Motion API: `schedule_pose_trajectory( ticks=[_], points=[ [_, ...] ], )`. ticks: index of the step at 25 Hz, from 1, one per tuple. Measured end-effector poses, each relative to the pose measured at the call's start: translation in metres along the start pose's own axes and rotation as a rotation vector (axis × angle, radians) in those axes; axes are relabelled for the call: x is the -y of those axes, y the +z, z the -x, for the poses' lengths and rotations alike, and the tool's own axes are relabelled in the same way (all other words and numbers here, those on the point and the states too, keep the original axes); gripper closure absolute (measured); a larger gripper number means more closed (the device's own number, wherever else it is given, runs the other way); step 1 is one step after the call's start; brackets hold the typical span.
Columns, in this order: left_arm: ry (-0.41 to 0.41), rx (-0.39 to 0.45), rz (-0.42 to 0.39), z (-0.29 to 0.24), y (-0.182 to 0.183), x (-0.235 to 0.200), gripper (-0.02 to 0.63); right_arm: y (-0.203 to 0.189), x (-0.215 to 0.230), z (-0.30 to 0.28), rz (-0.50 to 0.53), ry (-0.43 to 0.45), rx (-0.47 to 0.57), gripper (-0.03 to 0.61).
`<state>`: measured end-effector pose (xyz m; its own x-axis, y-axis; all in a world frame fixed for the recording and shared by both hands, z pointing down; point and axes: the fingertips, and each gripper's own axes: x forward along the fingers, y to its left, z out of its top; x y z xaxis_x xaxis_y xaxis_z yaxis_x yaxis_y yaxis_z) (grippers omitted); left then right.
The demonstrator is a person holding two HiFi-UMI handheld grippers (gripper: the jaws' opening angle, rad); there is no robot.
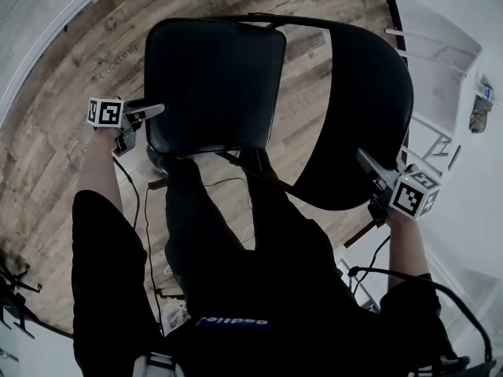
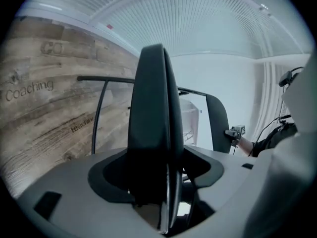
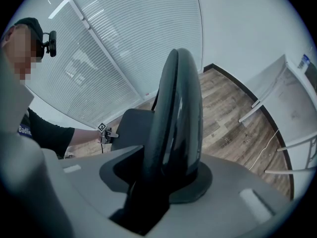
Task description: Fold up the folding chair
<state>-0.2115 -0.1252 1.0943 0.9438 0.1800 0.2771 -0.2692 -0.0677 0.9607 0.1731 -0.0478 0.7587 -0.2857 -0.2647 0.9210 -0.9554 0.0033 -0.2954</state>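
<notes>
From above, the black folding chair shows its padded seat (image 1: 212,77) tipped up at the left and its curved backrest (image 1: 369,108) at the right. My left gripper (image 1: 157,110) is shut on the seat's left edge, and the seat (image 2: 151,123) stands edge-on between its jaws. Over on the other side, my right gripper (image 1: 365,159) is shut on the lower edge of the backrest. That backrest (image 3: 178,118) fills the gap between the right jaws. The chair's thin black frame (image 1: 330,23) runs across the top.
Wood-plank floor (image 1: 71,132) lies under the chair, with black cables (image 1: 228,183) trailing on it. A white rack (image 1: 440,132) stands close on the right and white blinds (image 3: 109,43) line the far wall. The person's black-clothed legs (image 1: 236,234) are right behind the chair.
</notes>
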Motion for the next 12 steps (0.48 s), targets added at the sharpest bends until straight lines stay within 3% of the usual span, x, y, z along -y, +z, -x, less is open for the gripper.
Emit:
schedule_pose_trajectory(
  ticks=[4, 12],
  points=[
    [-0.030, -0.095, -0.056, -0.018, -0.013, -0.002, 0.325, 0.001, 0.000, -0.002, -0.003, -0.008, 0.004, 0.437],
    [0.002, -0.011, -0.036, -0.021, -0.012, 0.000, 0.325, 0.001, 0.003, -0.002, -0.009, -0.003, -0.006, 0.454]
  ],
)
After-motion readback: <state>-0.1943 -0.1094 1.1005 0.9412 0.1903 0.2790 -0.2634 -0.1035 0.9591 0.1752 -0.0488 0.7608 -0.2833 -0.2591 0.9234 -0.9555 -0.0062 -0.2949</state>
